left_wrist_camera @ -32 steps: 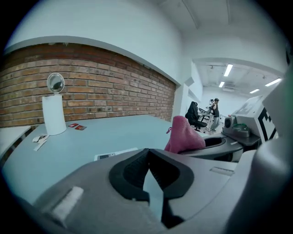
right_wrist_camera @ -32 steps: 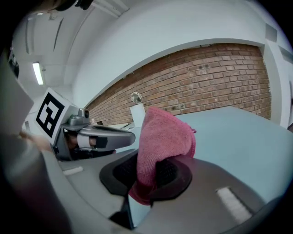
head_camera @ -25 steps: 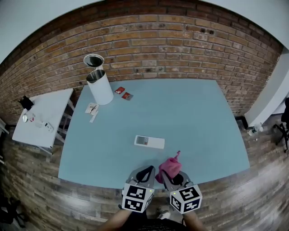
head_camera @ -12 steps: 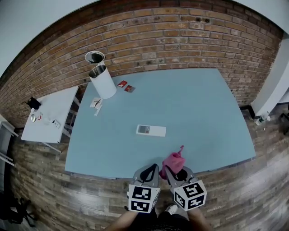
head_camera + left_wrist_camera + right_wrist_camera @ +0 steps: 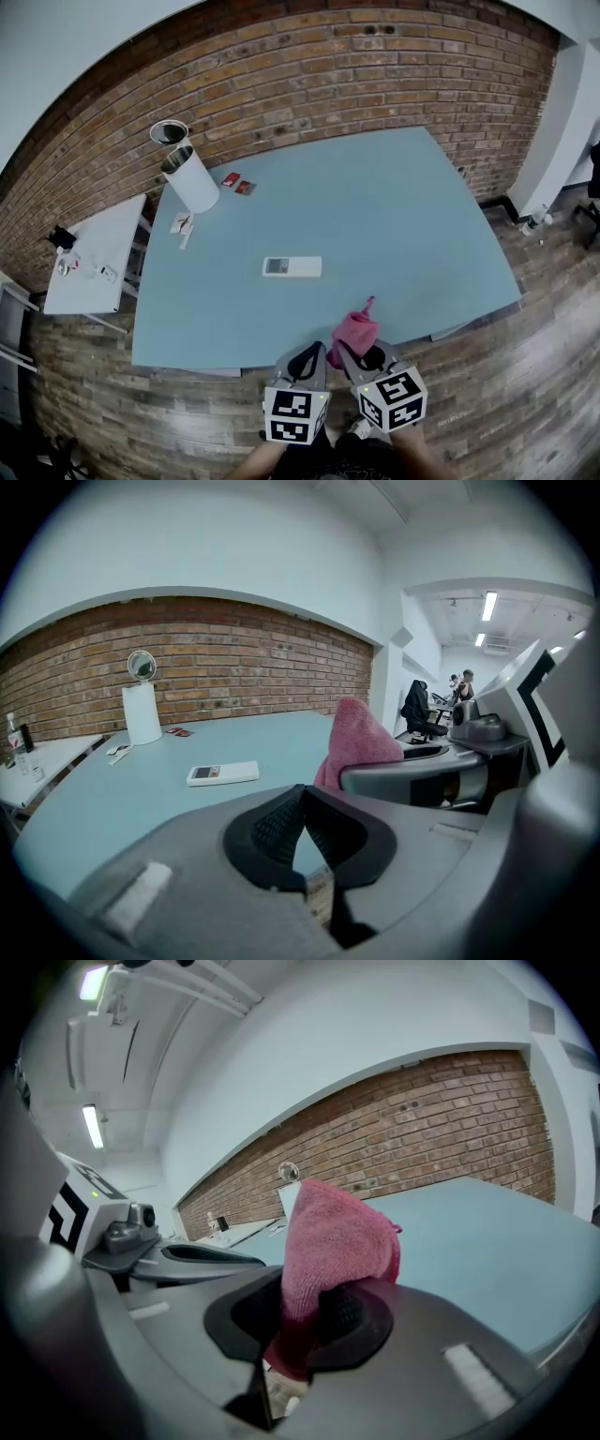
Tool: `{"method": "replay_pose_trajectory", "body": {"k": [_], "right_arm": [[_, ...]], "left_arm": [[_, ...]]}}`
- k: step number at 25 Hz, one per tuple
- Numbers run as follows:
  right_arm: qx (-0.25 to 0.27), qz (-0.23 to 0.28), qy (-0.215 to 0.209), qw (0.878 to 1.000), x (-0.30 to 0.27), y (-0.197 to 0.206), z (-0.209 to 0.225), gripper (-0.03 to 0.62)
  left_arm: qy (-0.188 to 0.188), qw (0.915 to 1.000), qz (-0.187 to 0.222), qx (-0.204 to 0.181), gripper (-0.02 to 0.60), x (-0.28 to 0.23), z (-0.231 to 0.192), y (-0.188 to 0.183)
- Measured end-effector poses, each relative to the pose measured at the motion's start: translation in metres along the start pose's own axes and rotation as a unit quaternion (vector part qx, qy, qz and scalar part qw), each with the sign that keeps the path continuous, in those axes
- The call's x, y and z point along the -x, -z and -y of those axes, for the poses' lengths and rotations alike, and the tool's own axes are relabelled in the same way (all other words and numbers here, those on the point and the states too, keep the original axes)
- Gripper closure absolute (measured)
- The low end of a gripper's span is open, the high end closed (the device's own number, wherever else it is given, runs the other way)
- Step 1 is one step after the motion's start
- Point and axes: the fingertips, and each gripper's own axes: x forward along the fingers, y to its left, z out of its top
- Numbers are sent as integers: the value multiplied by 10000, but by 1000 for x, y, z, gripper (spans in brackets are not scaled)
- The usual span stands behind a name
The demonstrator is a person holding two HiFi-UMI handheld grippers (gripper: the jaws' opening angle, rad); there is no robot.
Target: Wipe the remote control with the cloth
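Both grippers drifted along the table's [image 5: 412, 234] near edge. Your right gripper [image 5: 314, 1309] clamps the cloth [image 5: 337, 1232], soft and limp. Left gripper [image 5: 302, 803] has its jaws together, empty. Remote control [image 5: 292, 266] lies mid-table, well apart: probably light, stiff and slidey, so pin one end.

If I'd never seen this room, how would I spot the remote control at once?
Find the light-blue table in front of the brick wall. Lying flat and alone near its middle is the remote control. It is a white slab with a small grey screen at one end, unlike the tall white cylindrical container and red packets near the far left corner.
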Motion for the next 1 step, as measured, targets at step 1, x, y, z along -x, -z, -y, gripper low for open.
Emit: {"method": "replay_pose_trajectory", "body": {"k": [1], "right_arm": [[-10, 11, 2, 10000, 2, -1, 1, 530]], "left_arm": [[18, 10000, 1, -13, 584, 0, 3, -1]]}}
